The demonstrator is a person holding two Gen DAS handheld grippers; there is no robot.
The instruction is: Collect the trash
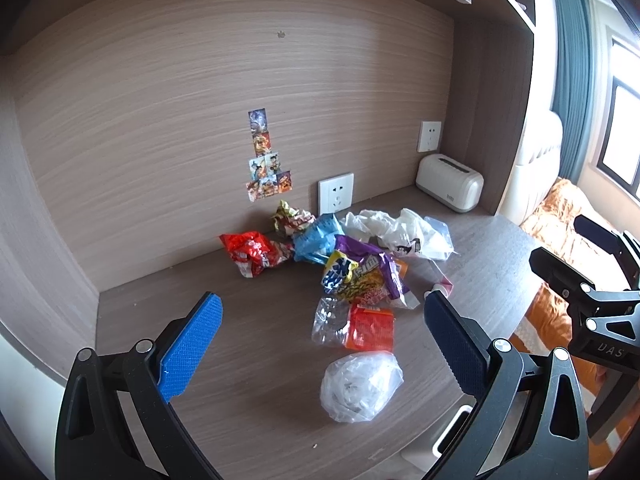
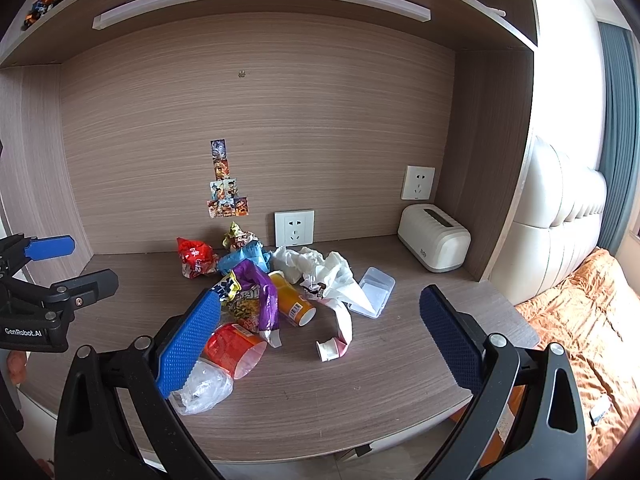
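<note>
L fingers (image 1: 192,344) wide, R fingers (image 2: 188,348) wide, seemingly empty

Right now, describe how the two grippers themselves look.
Both have black linkage frames with silver pivot pins and textured blue pads on the fingers. The left gripper body reads "GenRobot.AI"; the right gripper shows "DAS".

Daylight from right window (image 1: 624,128), soft shadows, sharp focus, fisheye-bent edges
</note>
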